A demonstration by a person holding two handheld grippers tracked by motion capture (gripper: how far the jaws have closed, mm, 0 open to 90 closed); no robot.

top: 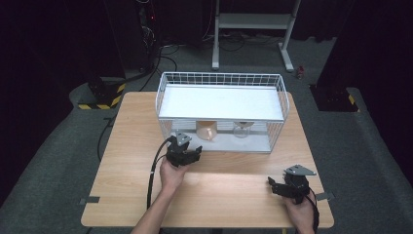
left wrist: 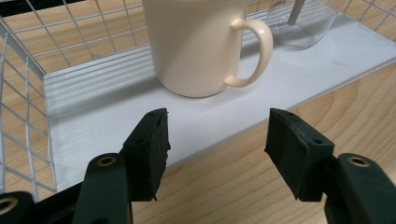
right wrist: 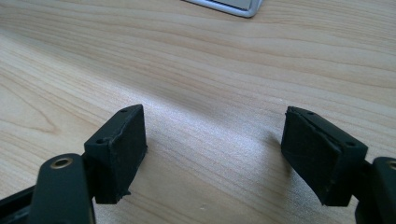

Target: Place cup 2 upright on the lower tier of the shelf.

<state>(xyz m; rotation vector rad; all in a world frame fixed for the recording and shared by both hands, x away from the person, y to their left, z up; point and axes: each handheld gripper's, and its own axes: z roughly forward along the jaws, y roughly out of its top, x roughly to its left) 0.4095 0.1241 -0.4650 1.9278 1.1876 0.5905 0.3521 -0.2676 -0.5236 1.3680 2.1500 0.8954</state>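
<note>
Wire basket [top: 165, 85] of white mesh, standing at the far middle of the wooden table [top: 131, 146], with a white shelf [top: 219, 102] across its upper part and a white floor panel [left wrist: 116, 100] below. On that lower panel, under the shelf: cream mug [left wrist: 196, 46], upright, handle turned to the right in the left gripper view; inside of the mug hidden. Just beside it, apart from it: clear glass vessel [left wrist: 303, 28] with a pale stick-like thing [left wrist: 296, 11] leaning inside; nothing else told of its contents. In the high view, same pair side by side behind the front mesh, mug [top: 207, 130] to the left, glass [top: 241, 129] to the right. Top shelf bare.

Left gripper [top: 187, 155], held at the basket's open front edge, pointing toward the mug; jaws parted, nothing between the pads [left wrist: 149, 149], mug near but well clear of them. Wire wall of the basket at the left in that view.

Right gripper [top: 282, 187], resting near the front right corner of the table, well apart from the basket; jaws spread wide, only bare wood grain between the pads [right wrist: 119, 149]. Corner of the white floor panel at the top edge of the right gripper view.
</note>
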